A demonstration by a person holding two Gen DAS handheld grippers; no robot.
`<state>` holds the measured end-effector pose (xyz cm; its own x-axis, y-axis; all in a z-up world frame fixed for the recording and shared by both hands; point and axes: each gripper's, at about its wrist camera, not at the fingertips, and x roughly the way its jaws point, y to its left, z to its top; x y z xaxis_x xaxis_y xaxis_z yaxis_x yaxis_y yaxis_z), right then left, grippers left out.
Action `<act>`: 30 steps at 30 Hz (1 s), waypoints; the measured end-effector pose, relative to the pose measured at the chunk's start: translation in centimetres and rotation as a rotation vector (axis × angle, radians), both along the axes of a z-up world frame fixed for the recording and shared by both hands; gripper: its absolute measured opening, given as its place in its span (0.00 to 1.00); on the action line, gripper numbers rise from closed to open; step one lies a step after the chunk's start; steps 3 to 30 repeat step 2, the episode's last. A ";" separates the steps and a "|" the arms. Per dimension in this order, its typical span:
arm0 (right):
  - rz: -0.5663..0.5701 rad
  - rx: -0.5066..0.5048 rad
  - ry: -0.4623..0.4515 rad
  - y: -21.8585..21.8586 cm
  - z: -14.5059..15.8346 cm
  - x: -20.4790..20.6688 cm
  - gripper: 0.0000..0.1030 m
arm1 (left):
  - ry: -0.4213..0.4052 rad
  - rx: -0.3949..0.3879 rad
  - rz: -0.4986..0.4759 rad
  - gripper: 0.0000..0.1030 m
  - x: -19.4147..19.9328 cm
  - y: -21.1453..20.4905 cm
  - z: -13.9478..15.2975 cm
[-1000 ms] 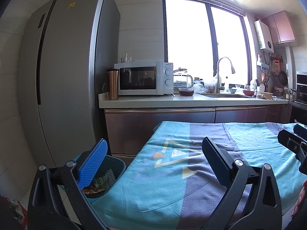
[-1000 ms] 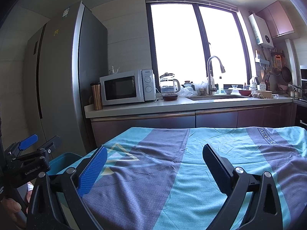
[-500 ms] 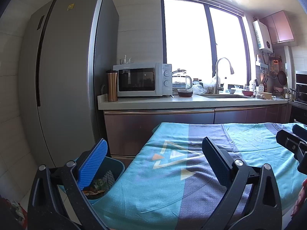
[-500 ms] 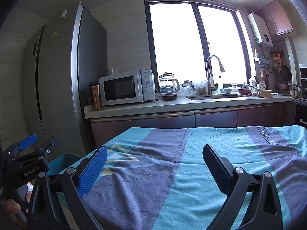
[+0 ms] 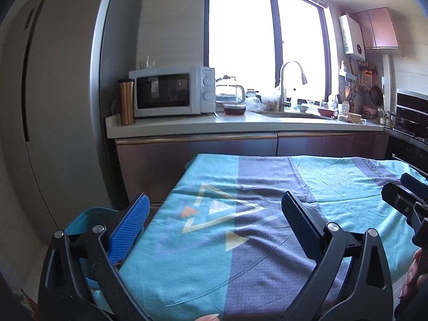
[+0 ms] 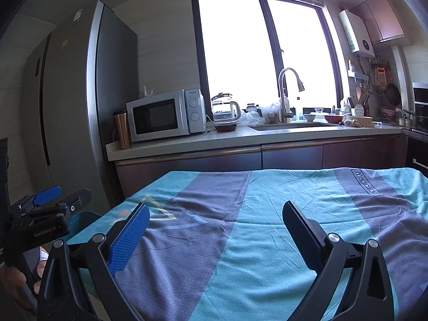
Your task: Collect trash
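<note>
The teal bin [image 5: 80, 215] is sitting on the floor just beside the cloth-covered surface [image 5: 267, 240], at its left edge. The left hand-held gripper [image 5: 214, 214] is hovering spread and empty; the right hand-held gripper [image 6: 214, 222] is hanging spread too, gripping nothing.

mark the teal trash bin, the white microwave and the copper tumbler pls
teal plastic trash bin [image 5: 88, 214], left wrist view, on the rim's far left edge
white countertop microwave [image 6: 157, 116], right wrist view, on the dark door window
copper metal tumbler [image 5: 126, 104], left wrist view, on the middle of the body
</note>
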<state>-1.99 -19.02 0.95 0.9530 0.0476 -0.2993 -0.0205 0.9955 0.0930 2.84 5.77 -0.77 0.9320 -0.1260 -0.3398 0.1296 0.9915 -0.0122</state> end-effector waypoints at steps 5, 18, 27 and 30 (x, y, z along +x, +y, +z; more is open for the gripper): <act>-0.029 -0.002 0.034 -1.2 -0.2 0.7 0.93 | 0.063 0.002 -0.031 0.95 2.7 -0.9 -0.6; -0.029 -0.002 0.034 -1.2 -0.2 0.7 0.93 | 0.063 0.002 -0.031 0.95 2.7 -0.9 -0.6; -0.029 -0.002 0.034 -1.2 -0.2 0.7 0.93 | 0.063 0.002 -0.031 0.95 2.7 -0.9 -0.6; -0.029 -0.002 0.034 -1.2 -0.2 0.7 0.93 | 0.063 0.002 -0.031 0.95 2.7 -0.9 -0.6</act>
